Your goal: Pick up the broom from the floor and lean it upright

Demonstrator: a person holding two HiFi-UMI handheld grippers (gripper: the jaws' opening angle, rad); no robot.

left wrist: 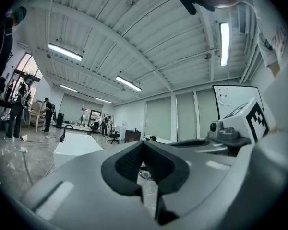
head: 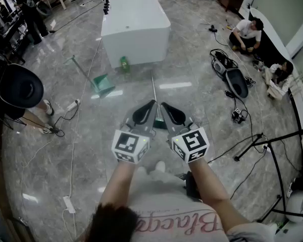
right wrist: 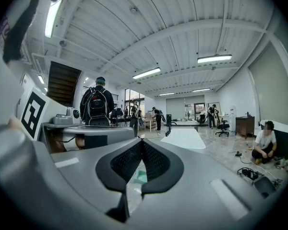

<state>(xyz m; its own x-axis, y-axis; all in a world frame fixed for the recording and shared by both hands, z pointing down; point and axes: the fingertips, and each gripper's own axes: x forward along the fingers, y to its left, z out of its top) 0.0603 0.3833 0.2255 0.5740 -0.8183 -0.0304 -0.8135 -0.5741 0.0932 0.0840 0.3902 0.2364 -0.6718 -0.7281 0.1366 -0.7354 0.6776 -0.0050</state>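
Left claw [head: 152, 104] and right claw [head: 163, 106]: both pressed together, empty, side by side, roughly level. Just beyond tips: broom [head: 153, 88] flat on floor [head: 197, 115], thin handle toward white tub [head: 135, 24]. Green dustpan [head: 103, 84] left of it. Glossy grey marble; loose cables [head: 72, 150]; seated people [head: 245, 33] at right. Open hall, strip lights [right wrist: 216, 59] on ribbed ceiling [right wrist: 182, 13].
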